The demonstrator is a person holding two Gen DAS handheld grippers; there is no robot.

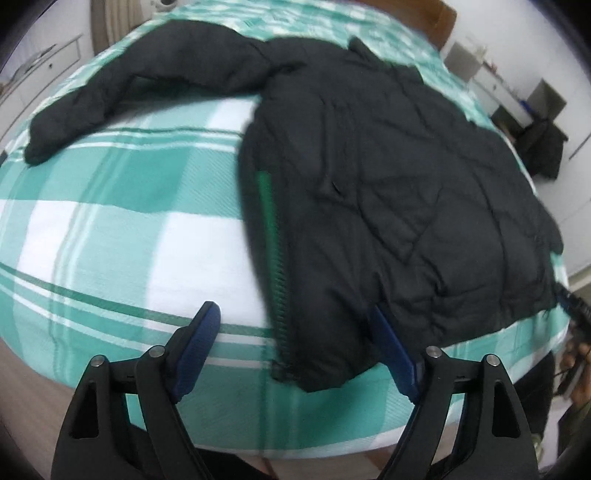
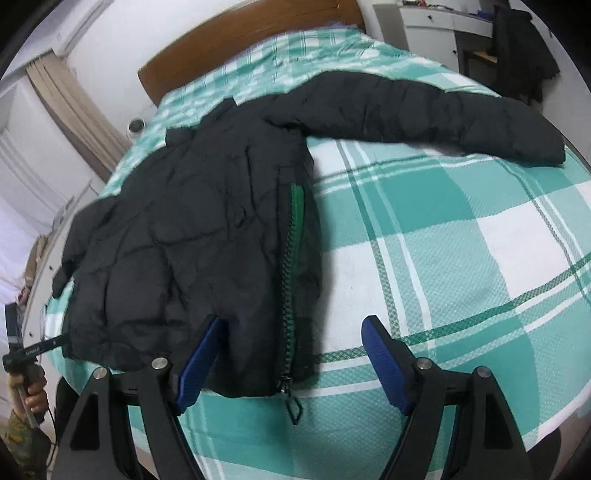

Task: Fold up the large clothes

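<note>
A black puffer jacket (image 1: 388, 184) lies flat on a bed with a teal and white checked cover (image 1: 110, 229). One sleeve (image 1: 147, 85) stretches out to the side. A green-backed zipper (image 1: 271, 240) runs down the jacket's edge to the hem. My left gripper (image 1: 291, 310) hangs open just above the hem's zipper corner, pressing on nothing. In the right wrist view the jacket (image 2: 177, 229), its sleeve (image 2: 424, 114) and zipper (image 2: 291, 266) show again. My right gripper (image 2: 293, 322) stands open over the hem, near the zipper pull (image 2: 293, 406).
A wooden headboard (image 2: 240, 40) closes the bed's far end. White cabinets (image 2: 428, 26) and a hanging dark garment (image 2: 524, 48) stand beyond it, and a curtain (image 2: 74, 103) hangs at the left. A hand (image 2: 35, 391) shows by the bed's edge.
</note>
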